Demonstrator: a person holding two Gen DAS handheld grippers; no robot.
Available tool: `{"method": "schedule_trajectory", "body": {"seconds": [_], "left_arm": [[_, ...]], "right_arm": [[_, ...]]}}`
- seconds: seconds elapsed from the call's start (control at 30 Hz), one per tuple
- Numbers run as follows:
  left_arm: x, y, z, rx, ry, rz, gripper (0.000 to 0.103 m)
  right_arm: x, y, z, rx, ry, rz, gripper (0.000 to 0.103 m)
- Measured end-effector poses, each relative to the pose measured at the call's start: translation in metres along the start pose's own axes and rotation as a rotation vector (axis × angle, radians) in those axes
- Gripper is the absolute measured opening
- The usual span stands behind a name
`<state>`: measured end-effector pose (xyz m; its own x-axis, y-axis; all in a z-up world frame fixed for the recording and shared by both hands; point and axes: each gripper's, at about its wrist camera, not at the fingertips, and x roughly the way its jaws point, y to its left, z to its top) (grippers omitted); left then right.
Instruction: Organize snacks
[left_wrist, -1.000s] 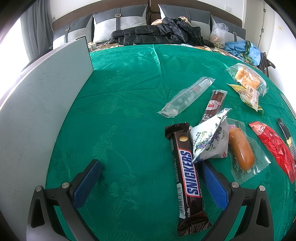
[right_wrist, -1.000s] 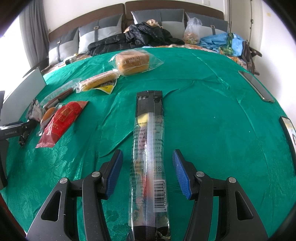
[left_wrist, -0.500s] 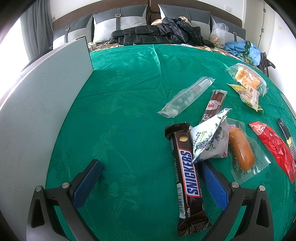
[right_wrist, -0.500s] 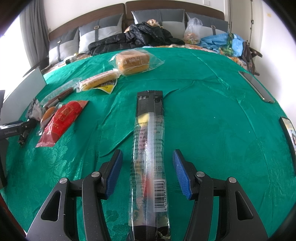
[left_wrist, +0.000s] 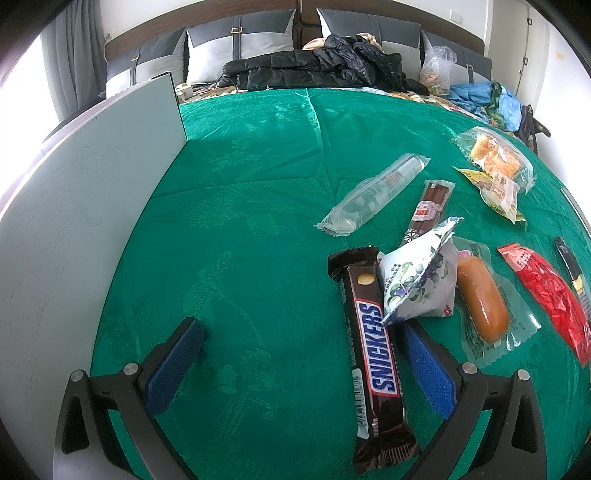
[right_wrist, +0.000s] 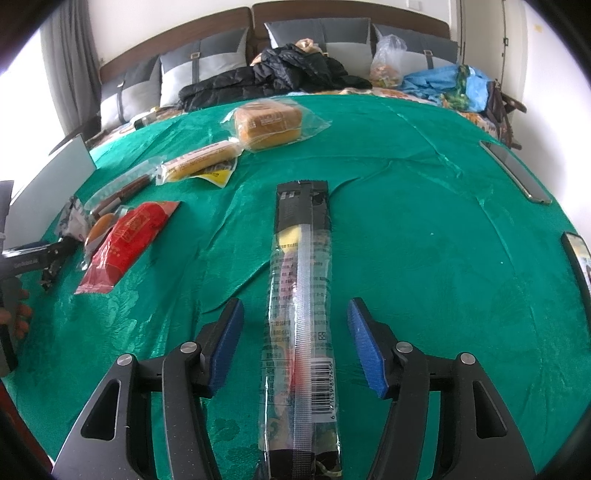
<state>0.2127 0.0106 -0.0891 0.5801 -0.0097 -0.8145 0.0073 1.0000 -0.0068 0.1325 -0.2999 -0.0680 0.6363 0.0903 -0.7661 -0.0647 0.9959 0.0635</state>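
A Snickers bar (left_wrist: 373, 339) lies on the green cloth (left_wrist: 240, 221) between the wide-open fingers of my left gripper (left_wrist: 299, 328), close to the right finger and untouched. A white floral packet (left_wrist: 417, 284) leans against the bar's far end. In the right wrist view a long clear-and-black snack packet (right_wrist: 301, 280) lies lengthwise between the fingers of my right gripper (right_wrist: 295, 310). Those jaws are opening, and there is a gap on each side of the packet.
A grey board (left_wrist: 74, 221) stands along the left. On the cloth lie a wrapped orange sausage (left_wrist: 480, 302), a red packet (right_wrist: 129, 240), a clear tube pack (left_wrist: 373, 195), a brown stick (left_wrist: 428, 210), a yellow packet (right_wrist: 201, 162) and bagged bread (right_wrist: 269, 122). A phone (right_wrist: 517, 173) lies far right.
The right gripper's jaws stand a touch wider around the long packet. Both hands and all the snacks have kept their places.
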Motion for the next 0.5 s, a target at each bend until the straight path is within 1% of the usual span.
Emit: {"method": "schedule_trajectory", "body": {"seconds": [0.07, 0.1, 0.13, 0.17, 0.2, 0.23, 0.27, 0.3, 0.33, 0.37, 0.43, 0.5], "left_arm": [[-0.002, 0.001, -0.002, 0.0, 0.001, -0.001, 0.103], [-0.002, 0.0, -0.001, 0.004, 0.016, -0.001, 0.103], [-0.002, 0.001, 0.0, 0.004, 0.044, -0.002, 0.103], [-0.002, 0.0, 0.001, 0.004, 0.078, -0.005, 0.103], [-0.003, -0.003, 0.003, 0.014, 0.138, -0.016, 0.102], [-0.004, -0.006, 0.003, 0.029, 0.166, -0.032, 0.102], [-0.008, -0.01, 0.003, 0.058, 0.188, -0.069, 0.095], [-0.012, -0.015, 0.002, 0.084, 0.19, -0.099, 0.09], [-0.016, -0.018, 0.003, 0.106, 0.189, -0.113, 0.081], [-0.02, -0.023, 0.003, 0.128, 0.183, -0.119, 0.078], [-0.026, -0.032, 0.004, 0.161, 0.161, -0.119, 0.078], [-0.025, -0.043, 0.004, 0.195, 0.145, -0.09, 0.077]], "right_arm": [[0.0, 0.0, 0.0, 0.0, 0.001, 0.004, 0.064], [0.0, 0.0, 0.0, 0.0, 0.001, 0.005, 0.064], [0.0, -0.001, 0.0, 0.001, 0.002, 0.007, 0.065], [0.0, -0.001, 0.001, 0.001, 0.002, 0.016, 0.067], [0.0, -0.001, 0.001, 0.002, 0.003, 0.027, 0.069], [-0.001, -0.003, 0.001, 0.01, 0.0, 0.05, 0.071], [-0.002, -0.007, 0.001, 0.023, -0.004, 0.071, 0.071], [-0.002, -0.01, 0.001, 0.042, -0.008, 0.09, 0.071], [-0.003, -0.013, 0.0, 0.062, -0.013, 0.11, 0.071], [-0.003, -0.016, 0.0, 0.077, -0.017, 0.125, 0.071], [-0.003, -0.018, 0.001, 0.091, -0.019, 0.139, 0.071], [-0.002, -0.017, 0.003, 0.092, -0.012, 0.148, 0.073]]}}
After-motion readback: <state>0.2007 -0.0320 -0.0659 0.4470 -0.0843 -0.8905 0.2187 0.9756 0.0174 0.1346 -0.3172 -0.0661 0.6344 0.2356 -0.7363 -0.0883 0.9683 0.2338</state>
